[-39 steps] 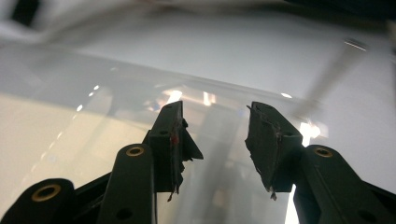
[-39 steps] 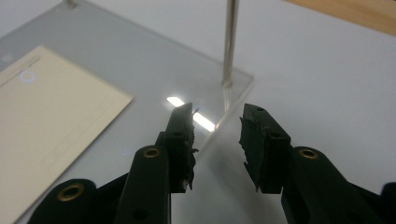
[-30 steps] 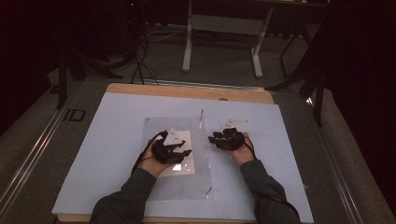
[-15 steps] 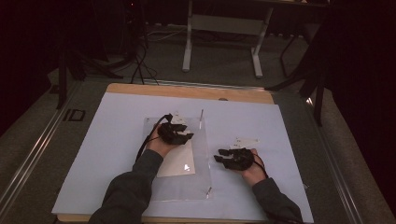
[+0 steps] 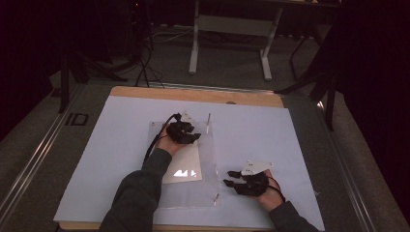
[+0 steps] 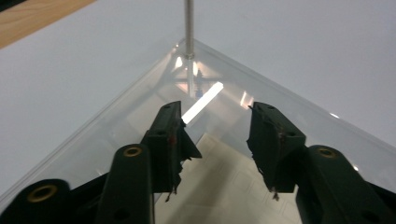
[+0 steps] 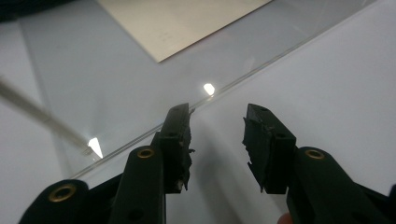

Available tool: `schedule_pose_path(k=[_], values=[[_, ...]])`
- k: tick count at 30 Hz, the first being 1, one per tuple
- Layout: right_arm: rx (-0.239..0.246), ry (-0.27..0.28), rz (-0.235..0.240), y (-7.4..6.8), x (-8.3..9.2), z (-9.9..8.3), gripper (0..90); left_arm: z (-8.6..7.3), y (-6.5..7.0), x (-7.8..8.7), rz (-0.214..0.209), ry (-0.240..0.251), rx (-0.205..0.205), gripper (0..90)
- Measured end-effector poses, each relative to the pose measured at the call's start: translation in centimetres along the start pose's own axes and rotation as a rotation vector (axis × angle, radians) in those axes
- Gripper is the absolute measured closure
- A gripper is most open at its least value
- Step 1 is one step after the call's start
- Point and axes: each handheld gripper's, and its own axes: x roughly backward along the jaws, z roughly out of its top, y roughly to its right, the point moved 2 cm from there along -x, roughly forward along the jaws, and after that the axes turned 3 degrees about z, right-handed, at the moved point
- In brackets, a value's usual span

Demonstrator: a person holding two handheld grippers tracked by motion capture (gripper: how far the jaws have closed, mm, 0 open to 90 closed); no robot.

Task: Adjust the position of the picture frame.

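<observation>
so far only closing in: left gripper (image 5: pixel 191 137) open-jawed, just narrowing on nothing, above the clear sheet (image 5: pixel 209 159) and cream card (image 5: pixel 186 164) mid-frame near the far pin (image 5: pixel 208 118), right gripper (image 5: pixel 232 178) open, just widening, empty, lower right beside the sheet's edge, nothing gripped yet.

We see the clear plate (image 5: pixel 210 159) lying mid-table on the white sheet (image 5: pixel 96 159), a card (image 5: pixel 183 164) under it, and upright pins (image 5: pixel 208 123) at its far and near right corners.
</observation>
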Motion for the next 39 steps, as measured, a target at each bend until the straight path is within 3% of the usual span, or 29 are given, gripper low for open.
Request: schedule_pose_path(k=[6, 9, 13, 20, 22, 28, 35, 39], values=[[0.026, 0.012, 0.048, -1.2, 0.6, -0.5, 61.4, 0.4, 0.1, -0.9, 0.004, -0.01, -0.005, 56.0], [0.044, 0.018, 0.072, -1.9, 0.8, -0.7, 64.9, 0.6, -0.1, -1.2, 0.011, -0.027, -0.027, 58.7], [0.094, 0.013, 0.12, -3.2, 0.8, -0.7, 69.8, 1.0, -0.3, -1.6, 0.006, -0.025, -0.025, 59.3], [0.142, 0.006, 0.188, -4.4, 0.5, -0.7, 76.6, 1.2, -1.0, -2.6, 0.0, -0.015, 0.006, 62.7], [0.156, -0.004, 0.181, -4.7, 0.5, -0.6, 77.2, 1.5, -1.0, -3.0, 0.0, -0.013, 0.01, 63.1], [0.168, -0.008, 0.226, -4.9, 0.7, -0.7, 75.5, 2.4, -0.9, -4.3, 0.007, -0.004, 0.017, 64.3], [0.181, 0.016, 0.203, -5.5, -0.3, -0.2, 77.1, 3.2, -1.1, -5.8, 0.014, 0.015, 0.057, 67.9], [0.176, 0.012, 0.177, -5.7, -0.8, 0.0, 81.0, 3.7, -1.1, -6.3, 0.02, 0.012, 0.052, 70.8]])
